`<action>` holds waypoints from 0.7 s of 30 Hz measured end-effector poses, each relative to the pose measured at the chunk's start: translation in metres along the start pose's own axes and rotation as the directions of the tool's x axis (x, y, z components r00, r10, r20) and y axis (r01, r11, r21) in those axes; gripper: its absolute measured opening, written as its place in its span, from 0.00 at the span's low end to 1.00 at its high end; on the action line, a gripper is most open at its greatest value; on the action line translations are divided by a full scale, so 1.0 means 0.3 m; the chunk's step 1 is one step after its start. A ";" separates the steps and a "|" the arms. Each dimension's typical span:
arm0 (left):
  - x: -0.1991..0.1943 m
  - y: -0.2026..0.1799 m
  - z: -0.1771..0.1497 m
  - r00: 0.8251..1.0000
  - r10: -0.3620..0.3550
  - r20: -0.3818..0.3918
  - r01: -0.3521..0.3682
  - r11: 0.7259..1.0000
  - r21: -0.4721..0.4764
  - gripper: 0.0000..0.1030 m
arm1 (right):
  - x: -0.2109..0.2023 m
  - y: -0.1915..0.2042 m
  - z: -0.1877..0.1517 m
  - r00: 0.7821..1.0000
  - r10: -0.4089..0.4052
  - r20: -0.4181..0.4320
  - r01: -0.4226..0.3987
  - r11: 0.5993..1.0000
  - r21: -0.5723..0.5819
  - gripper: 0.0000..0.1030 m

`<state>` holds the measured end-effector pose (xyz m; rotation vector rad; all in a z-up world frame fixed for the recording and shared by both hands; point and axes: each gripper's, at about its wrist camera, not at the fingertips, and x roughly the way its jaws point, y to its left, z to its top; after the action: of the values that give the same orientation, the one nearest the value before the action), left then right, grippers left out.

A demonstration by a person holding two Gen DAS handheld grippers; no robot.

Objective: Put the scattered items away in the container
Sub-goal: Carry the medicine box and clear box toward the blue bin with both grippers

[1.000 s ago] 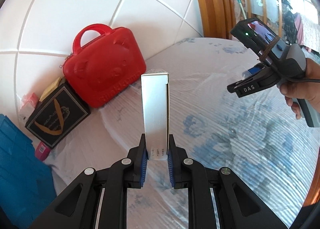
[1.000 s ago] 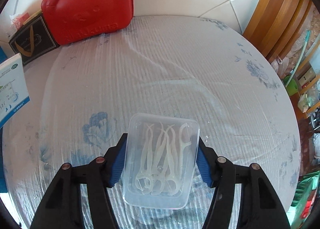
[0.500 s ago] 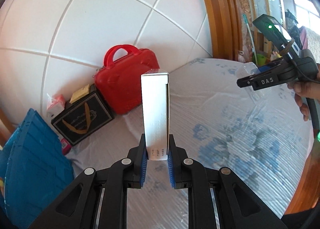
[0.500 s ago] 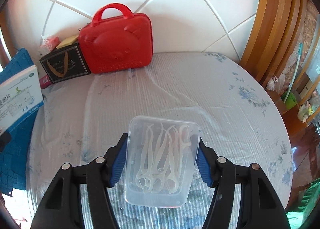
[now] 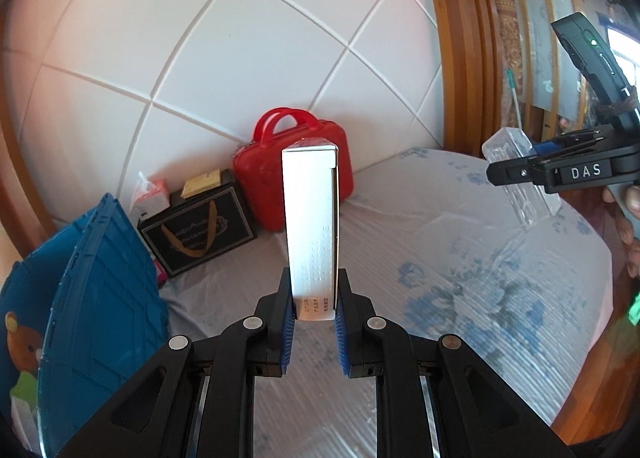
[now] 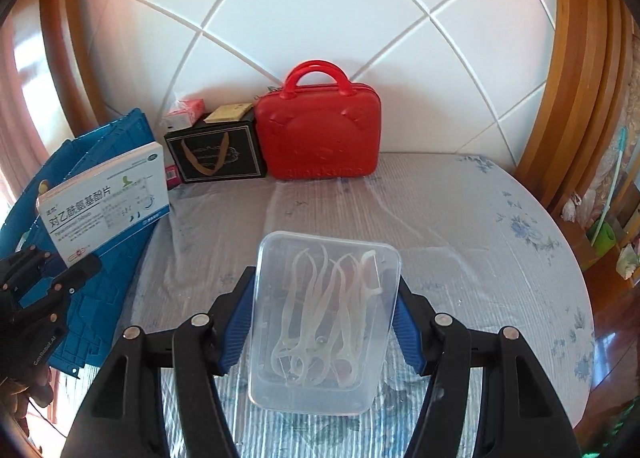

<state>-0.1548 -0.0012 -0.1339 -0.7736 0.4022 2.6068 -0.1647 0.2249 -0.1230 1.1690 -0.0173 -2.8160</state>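
The blue crate [image 5: 100, 298], the container for the scattered items, stands at the left edge of the round table [image 5: 460, 298], left of the red case [image 5: 296, 174] that leans against the tiled wall. Between the crate and the red case sit a black gift box [image 5: 200, 230] and a small pink tissue pack [image 5: 150, 198]. The left gripper [image 5: 315, 308] is clamped on the lower end of a white medicine box [image 5: 312, 218], holding it upright on its narrow edge in front of the red case. The right gripper [image 6: 324, 314] grasps a clear plastic box of floss picks [image 6: 324, 318] by its two long sides, above the table in front of the red case and to the right of the crate.
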 end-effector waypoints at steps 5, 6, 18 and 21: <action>-0.090 0.075 0.022 0.998 0.032 0.046 -0.031 0.999 -0.020 0.16 | -0.017 0.116 0.029 0.999 0.040 0.010 -0.039 0.998 -0.053 0.59; -0.109 0.095 0.029 0.998 0.038 0.056 -0.037 0.999 -0.026 0.16 | -0.018 0.138 0.037 0.999 0.046 0.012 -0.045 0.997 -0.063 0.59; -0.336 0.397 0.098 0.973 0.148 0.175 -0.135 0.987 -0.084 0.16 | -0.040 0.465 0.194 0.984 0.151 0.092 -0.134 0.976 -0.172 0.59; -0.373 0.478 0.085 0.965 0.180 0.190 -0.165 0.982 -0.092 0.16 | -0.038 0.554 0.225 0.978 0.180 0.101 -0.158 0.967 -0.198 0.59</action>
<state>-0.1436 -0.1499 -0.0266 -0.5161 0.3270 2.8436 -0.1910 0.0588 -0.0596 0.9131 0.1321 -2.6638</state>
